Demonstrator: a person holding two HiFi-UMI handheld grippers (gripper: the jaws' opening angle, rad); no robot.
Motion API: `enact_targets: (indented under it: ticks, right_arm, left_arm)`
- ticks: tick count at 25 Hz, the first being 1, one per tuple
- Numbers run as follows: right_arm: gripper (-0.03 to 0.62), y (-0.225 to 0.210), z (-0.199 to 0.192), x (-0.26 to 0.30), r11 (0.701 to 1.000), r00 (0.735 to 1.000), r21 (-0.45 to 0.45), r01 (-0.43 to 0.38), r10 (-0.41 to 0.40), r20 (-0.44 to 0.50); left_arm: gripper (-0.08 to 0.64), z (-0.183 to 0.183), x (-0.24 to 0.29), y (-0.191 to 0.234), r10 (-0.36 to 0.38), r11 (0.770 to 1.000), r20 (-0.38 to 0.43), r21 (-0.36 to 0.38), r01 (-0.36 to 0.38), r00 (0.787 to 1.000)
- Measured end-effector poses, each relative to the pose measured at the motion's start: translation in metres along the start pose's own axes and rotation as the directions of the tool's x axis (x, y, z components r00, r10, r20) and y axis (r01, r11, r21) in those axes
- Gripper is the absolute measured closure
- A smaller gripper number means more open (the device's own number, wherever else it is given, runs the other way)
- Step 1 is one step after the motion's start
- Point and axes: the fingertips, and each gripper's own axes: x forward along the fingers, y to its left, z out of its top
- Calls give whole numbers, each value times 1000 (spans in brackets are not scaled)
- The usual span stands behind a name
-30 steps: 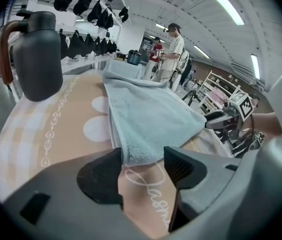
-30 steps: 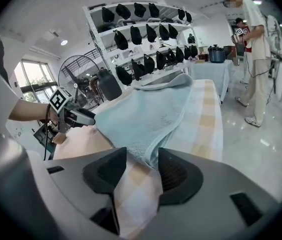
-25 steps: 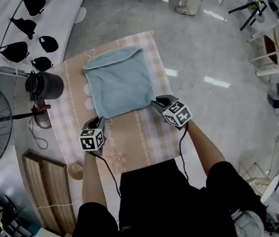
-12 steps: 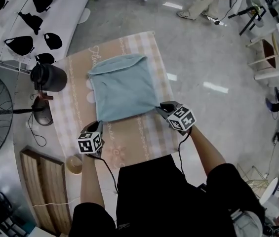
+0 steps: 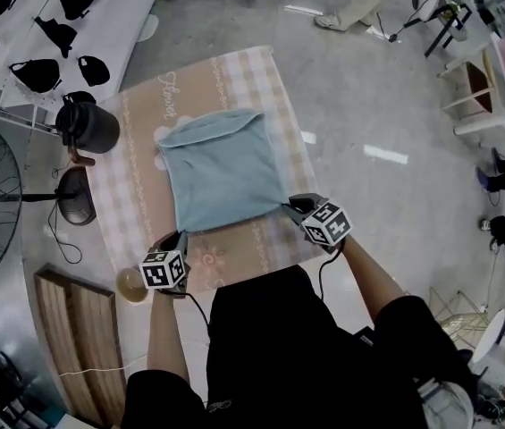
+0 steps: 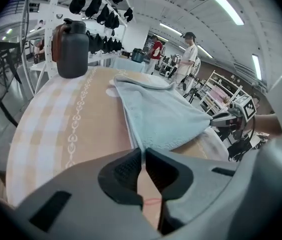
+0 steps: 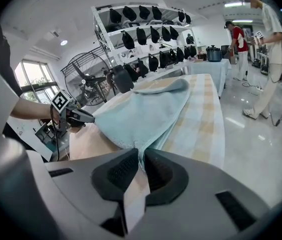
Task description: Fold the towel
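Left hand-held gripper (image 5: 179,236) and right hand-held gripper (image 5: 288,205) are each pinched shut on a near corner of the towel (image 5: 221,172), which lies on the surface (image 5: 131,164) stretching straight away from both, neither hand closer.

The towel (image 5: 221,172) is pale blue terry cloth, matt, with a fine nubby pile. The tablecloth (image 5: 136,150) under it is smoother checked fabric. The left gripper (image 6: 143,151) and right gripper (image 7: 141,154) have matt grey plastic jaws with ribbed dark pads (image 6: 126,170). At ten o'clock from the towel stands a matt black jug (image 5: 87,125) — the floor (image 5: 368,88) is glossy.
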Motion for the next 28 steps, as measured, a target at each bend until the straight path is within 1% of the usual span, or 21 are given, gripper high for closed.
enact_targets:
  ticks: [5, 12, 16, 19, 21, 24, 26, 28]
  right_arm:
    - [552, 18, -21, -8, 1000, 1000, 12, 10, -10, -4]
    - [552, 41, -47, -20, 999, 1000, 24, 21, -20, -15]
    - [552, 49, -56, -27, 999, 999, 26, 28, -28, -18]
    - [552, 52, -51, -35, 999, 999, 24, 37, -37, -9]
    - [552, 52, -41, -40, 999, 999, 30, 36, -36, -4]
    - [552, 49, -20, -47, 998, 1000, 56, 13, -12, -24]
    - [552, 43, 0, -50, 998, 1000, 68, -4, 6, -29]
    - [552, 34, 24, -52, 997, 1000, 80, -11, 13, -20]
  left_arm:
    - [528, -24, -14, -7, -18, 1000, -10, 15, 18, 1000]
    - [528, -59, -28, -13, -47, 999, -25, -8, 47, 999]
    - [528, -64, -34, -17, -46, 999, -25, -1, 46, 999]
    - [528, -54, -44, -20, -50, 999, -14, -12, 50, 999]
    - [528, -42, -52, -22, -68, 996, -3, -53, 68, 998]
    - [528, -13, -62, -20, -97, 986, 30, -130, 100, 995]
    - [528, 10, -62, -14, -98, 984, 49, -144, 104, 994]
    - [528, 35, -59, -8, -92, 986, 57, -137, 99, 994]
